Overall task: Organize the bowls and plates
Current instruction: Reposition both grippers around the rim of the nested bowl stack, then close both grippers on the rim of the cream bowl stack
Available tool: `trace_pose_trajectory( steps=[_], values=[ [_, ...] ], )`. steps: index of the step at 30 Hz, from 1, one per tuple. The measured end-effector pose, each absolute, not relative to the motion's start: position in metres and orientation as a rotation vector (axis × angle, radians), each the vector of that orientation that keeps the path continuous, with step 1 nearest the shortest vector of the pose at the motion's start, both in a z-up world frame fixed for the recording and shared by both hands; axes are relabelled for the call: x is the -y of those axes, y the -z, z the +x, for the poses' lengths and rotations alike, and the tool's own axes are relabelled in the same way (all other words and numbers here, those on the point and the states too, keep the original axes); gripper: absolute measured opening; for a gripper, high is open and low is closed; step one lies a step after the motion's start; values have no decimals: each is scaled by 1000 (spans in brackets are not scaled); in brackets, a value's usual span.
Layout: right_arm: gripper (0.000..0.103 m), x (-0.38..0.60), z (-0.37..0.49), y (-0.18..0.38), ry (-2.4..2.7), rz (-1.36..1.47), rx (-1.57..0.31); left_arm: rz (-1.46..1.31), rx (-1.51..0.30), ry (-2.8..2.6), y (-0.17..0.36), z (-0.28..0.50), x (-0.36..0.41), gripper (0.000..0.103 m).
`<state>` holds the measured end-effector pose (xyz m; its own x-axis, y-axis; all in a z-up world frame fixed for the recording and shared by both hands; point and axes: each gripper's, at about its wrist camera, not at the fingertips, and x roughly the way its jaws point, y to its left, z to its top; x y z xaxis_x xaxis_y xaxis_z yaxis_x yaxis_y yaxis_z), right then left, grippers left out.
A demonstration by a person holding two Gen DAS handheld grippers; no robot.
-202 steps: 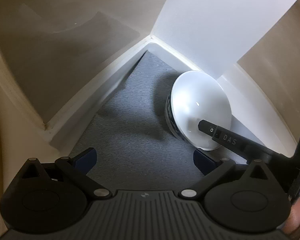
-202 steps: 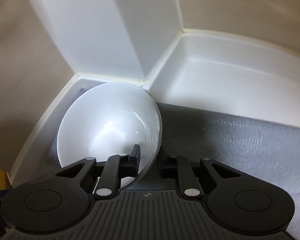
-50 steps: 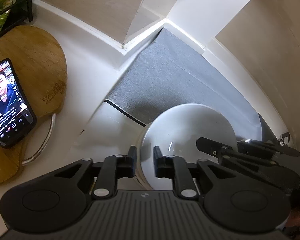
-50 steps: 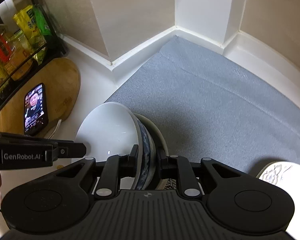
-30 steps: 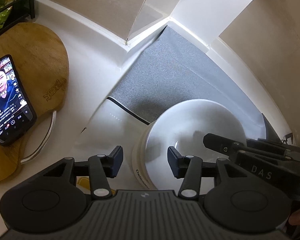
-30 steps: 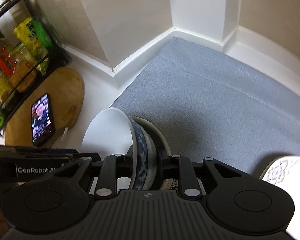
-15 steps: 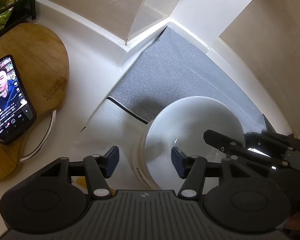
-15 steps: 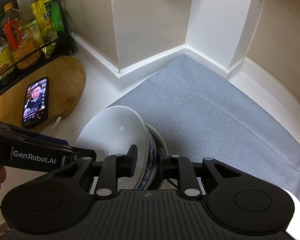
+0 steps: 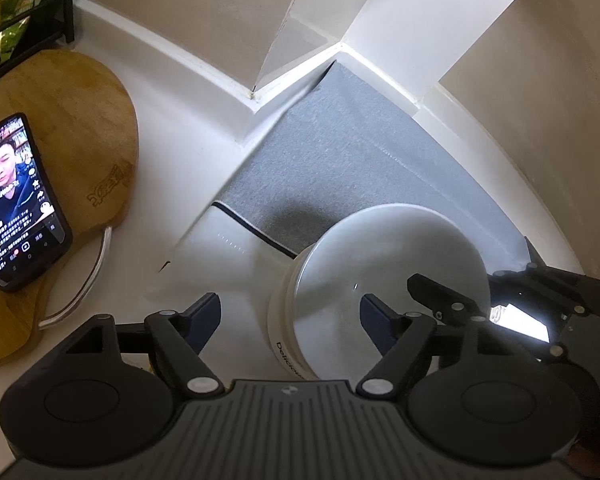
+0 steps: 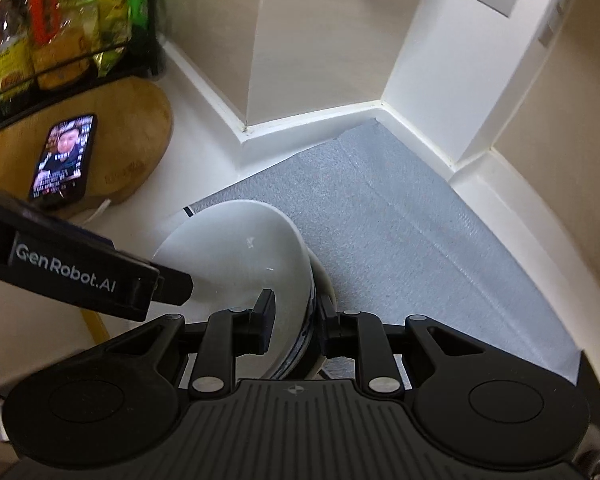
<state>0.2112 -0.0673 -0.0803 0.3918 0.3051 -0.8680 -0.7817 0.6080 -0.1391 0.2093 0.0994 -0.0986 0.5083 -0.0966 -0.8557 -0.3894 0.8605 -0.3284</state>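
Observation:
A white bowl (image 9: 392, 272) with a blue pattern outside sits nested in a cream bowl (image 9: 280, 320) that has lettering on its side, at the near edge of the grey mat (image 9: 340, 168). My left gripper (image 9: 290, 316) is open, its fingers wide apart on either side of the stack's near left rim, holding nothing. My right gripper (image 10: 294, 320) is shut on the white bowl's rim (image 10: 300, 312), one finger inside, one outside. The bowl's inside shows in the right wrist view (image 10: 236, 252). The left gripper's body (image 10: 80, 276) crosses that view at the left.
A wooden cutting board (image 9: 80, 120) with a lit phone (image 9: 16, 200) lies on the white counter at the left. A black wire rack with bottles and packets (image 10: 60, 32) stands behind it. Walls and a white pillar (image 10: 440, 80) enclose the mat's far corner.
My left gripper has opened wider and let go of the stack's rim. The right gripper stays shut on the white bowl and has risen slightly.

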Motion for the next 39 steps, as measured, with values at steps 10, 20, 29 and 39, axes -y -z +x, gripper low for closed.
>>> trace_pose_trajectory(
  steps=[10, 20, 29, 39],
  values=[
    [38, 83, 245, 75, -778, -343, -1120, -582, -1011, -197, 95, 210, -110, 87],
    [75, 97, 264, 52, -816, -275, -1000, -599, -1011, -210, 97, 210, -111, 87],
    [81, 113, 281, 82, -704, -108, -1237, -604, -1040, -196, 103, 213, -109, 96],
    [84, 129, 281, 108, -646, 52, -1391, -664, -1065, -155, 112, 216, -114, 103]
  ],
)
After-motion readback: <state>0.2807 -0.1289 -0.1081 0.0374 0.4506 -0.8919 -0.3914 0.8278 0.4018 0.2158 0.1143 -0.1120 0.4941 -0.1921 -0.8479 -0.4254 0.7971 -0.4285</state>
